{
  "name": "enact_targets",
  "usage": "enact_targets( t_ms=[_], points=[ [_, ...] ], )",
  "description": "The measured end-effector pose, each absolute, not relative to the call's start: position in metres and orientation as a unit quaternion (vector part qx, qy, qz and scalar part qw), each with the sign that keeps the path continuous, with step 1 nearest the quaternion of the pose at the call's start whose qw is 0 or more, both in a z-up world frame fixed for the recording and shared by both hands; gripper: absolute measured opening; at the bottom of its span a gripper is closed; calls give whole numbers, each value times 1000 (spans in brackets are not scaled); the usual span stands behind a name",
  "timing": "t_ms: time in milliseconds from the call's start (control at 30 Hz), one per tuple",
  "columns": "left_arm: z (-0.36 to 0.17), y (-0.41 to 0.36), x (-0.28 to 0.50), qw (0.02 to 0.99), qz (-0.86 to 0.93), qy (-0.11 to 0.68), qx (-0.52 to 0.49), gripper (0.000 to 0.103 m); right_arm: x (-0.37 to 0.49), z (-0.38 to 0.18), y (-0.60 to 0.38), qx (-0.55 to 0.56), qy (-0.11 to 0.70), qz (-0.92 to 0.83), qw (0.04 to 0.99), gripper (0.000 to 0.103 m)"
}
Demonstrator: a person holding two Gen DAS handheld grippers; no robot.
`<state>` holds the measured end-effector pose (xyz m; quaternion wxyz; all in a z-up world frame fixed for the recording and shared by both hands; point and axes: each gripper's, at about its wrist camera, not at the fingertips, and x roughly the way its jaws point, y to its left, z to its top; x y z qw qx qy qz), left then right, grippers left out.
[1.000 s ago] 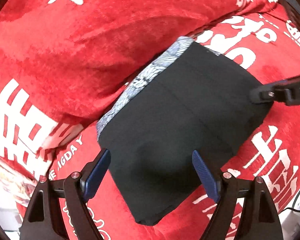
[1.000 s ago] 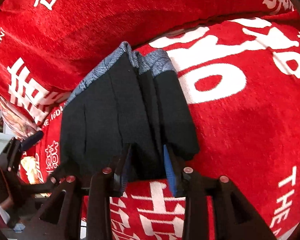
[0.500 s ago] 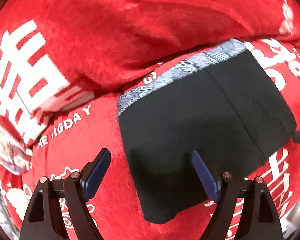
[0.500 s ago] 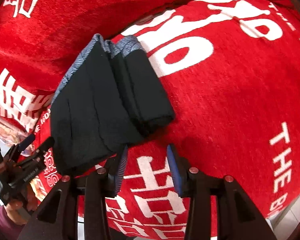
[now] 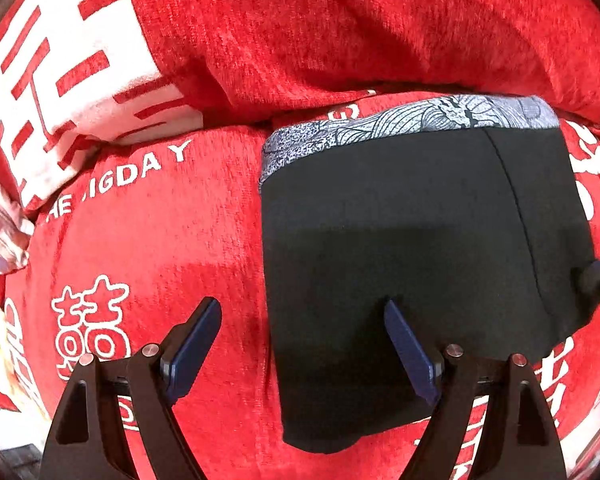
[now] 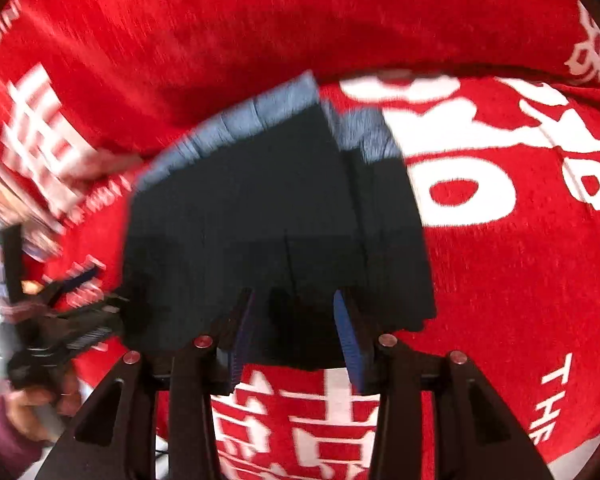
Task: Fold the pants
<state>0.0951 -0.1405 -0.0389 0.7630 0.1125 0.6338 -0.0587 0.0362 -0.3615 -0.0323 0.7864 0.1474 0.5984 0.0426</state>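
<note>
The folded black pants with a grey patterned waistband lie on the red cover. My left gripper is open and empty, hovering over the pants' near left edge; its right finger is over the black cloth. In the blurred right wrist view the pants show a folded stack at the right side. My right gripper is open, its jaws over the pants' near edge, gripping nothing. The right gripper's tip also shows in the left wrist view.
A red plush cover with white characters spreads over the whole surface, with a raised red cushion behind the pants. A printed cloth sits at the far left. The person's hand on the left gripper shows at lower left.
Both grippers shifted. The left view swung left, so the pants now sit right of centre. The right gripper moved back forward over the pants' near edge, open throughout.
</note>
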Motion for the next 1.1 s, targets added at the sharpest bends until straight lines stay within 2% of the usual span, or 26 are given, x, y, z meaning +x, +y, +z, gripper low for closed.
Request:
enact_targets(
  t_ms=[200,900,1000,1100],
  points=[
    [-40,-134,95,758,-59,644,89,85,36,-33,-348,100,608,37,786,44],
    [-37,-126,95,749,-49,656,80,85,47,-35,-346,94,637,31,765,48],
    [-36,-127,95,750,-46,654,88,103,48,-35,-346,97,639,31,763,48],
    [-35,-128,94,747,-56,656,91,103,50,-34,-347,101,640,33,761,48]
  ],
)
